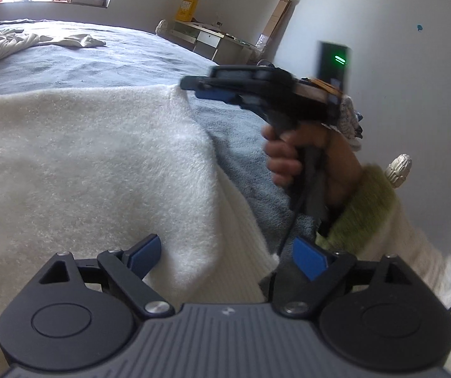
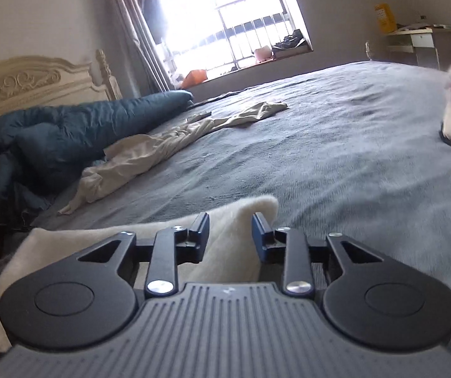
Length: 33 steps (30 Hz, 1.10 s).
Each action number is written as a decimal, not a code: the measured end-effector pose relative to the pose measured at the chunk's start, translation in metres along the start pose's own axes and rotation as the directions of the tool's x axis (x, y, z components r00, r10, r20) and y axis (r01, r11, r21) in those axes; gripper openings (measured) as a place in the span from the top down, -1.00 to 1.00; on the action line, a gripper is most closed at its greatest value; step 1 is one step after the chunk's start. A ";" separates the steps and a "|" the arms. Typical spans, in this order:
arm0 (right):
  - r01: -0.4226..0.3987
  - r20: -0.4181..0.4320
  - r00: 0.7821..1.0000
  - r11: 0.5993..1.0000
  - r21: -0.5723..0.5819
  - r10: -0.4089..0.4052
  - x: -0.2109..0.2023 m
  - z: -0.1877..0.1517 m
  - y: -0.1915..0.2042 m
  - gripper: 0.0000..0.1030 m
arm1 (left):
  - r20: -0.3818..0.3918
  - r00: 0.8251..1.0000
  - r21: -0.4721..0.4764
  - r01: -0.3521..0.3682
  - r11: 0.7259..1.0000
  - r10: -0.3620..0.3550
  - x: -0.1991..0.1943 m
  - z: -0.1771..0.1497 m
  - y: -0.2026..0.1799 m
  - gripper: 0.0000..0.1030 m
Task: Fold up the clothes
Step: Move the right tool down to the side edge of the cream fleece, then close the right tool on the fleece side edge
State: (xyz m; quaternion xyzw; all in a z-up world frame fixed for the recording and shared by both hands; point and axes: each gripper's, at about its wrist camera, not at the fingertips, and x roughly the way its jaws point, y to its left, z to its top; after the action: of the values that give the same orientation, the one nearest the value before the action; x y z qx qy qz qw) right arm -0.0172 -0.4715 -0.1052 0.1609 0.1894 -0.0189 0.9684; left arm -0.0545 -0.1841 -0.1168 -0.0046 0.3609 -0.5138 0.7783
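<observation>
That fluffy cream-white fleece garment (image 1: pixel 93 157) lies spread on the grey bed cover (image 1: pixel 115 56), soft, floppy and light. Left tool (image 1: pixel 228 256) gapes wide over its ribbed hem, gripping nothing. Right tool (image 2: pixel 230 236) stands part open around a corner at 12 o'clock, pads not pressing. I'd pinch the hem corners.

Right claw (image 1: pixel 206 89) motion-blurred.

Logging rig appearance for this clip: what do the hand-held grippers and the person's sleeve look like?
Each hand-held gripper, left and right, has black linkage arms, round black side discs, silver pivot screws, a ribbed grey body and blue pads. A black cable hangs from the right one's grip. The sleeve is fuzzy, cream with a green cuff.
</observation>
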 end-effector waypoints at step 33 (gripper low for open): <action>-0.212 -0.129 0.946 0.866 0.452 0.298 0.055 0.020 -0.068 0.56 | 0.037 0.999 -0.025 0.030 0.999 -0.029 -0.005 -0.007 0.001 -0.82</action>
State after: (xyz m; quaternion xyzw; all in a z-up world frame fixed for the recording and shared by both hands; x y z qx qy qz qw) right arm 0.0343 -0.5409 -0.1286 0.3964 0.2511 0.0840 0.8791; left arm -0.0591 -0.1771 -0.1198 -0.0292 0.3529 -0.5205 0.7770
